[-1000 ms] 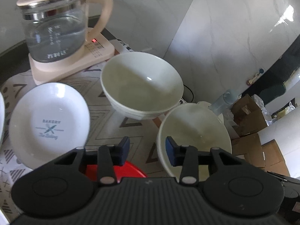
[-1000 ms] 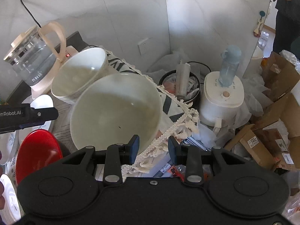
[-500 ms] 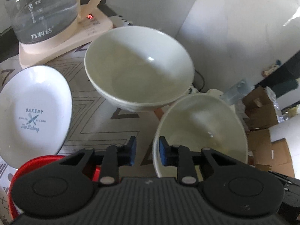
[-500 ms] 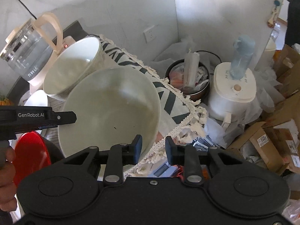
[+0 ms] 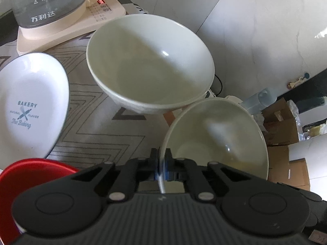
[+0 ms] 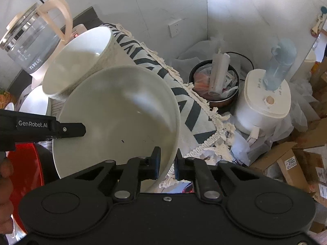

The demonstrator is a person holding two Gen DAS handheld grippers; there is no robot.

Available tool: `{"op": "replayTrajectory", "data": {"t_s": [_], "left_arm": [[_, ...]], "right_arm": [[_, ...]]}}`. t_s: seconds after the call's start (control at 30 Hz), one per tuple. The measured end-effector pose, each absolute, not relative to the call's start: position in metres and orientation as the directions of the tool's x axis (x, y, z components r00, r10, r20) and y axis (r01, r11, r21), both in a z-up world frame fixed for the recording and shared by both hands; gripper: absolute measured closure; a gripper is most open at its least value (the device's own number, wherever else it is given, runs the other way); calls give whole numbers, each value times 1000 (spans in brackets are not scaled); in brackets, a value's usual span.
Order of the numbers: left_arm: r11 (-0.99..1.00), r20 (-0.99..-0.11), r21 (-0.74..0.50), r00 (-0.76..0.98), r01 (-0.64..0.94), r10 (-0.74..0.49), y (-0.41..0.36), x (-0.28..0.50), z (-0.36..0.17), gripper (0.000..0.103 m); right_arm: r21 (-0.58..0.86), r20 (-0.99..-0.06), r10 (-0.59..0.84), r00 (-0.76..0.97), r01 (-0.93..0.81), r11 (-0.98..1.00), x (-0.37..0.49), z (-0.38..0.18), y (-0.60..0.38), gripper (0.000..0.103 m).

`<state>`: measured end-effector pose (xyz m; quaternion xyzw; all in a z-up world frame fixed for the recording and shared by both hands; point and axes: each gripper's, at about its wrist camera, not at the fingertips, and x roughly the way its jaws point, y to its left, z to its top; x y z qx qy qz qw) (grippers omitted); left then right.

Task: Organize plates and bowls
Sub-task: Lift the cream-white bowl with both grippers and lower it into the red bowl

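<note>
- Seen first from the left wrist, the left tongs are pointed steeply down and have just been closing; the near rim of the near cream bowl is now pinched between their blue pads.
- Just beyond that bowl, close to it, a second cream bowl is set upright on the patterned cloth of the bench.
- To the left a white "BAKERY" plate is laid flat, a red bowl is partly hidden under the left tongs, and a glass kettle on its beige base is placed at the back.
- Next, from the right wrist, the right tongs are likewise tilted downward and have just been closing; the opposite rim of the near cream bowl is clamped between their fingers.
- The left tongs are seen entering from the left at the bowl's far edge, with part of a hand at the frame's border.
- Past the bench's fringed edge, a bin of rubbish, a white appliance and cardboard boxes are crowded on the floor.
</note>
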<state>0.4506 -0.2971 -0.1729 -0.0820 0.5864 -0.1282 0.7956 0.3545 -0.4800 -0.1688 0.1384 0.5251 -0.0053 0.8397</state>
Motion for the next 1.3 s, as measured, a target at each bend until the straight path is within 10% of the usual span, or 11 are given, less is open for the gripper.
{"op": "replayTrajectory", "data": {"t_s": [1.3], "left_arm": [[929, -803, -357, 477, 98, -359, -191, 379, -69, 99]], "right_arm": [[288, -735, 207, 645, 21, 957, 295, -68, -409, 86]]}}
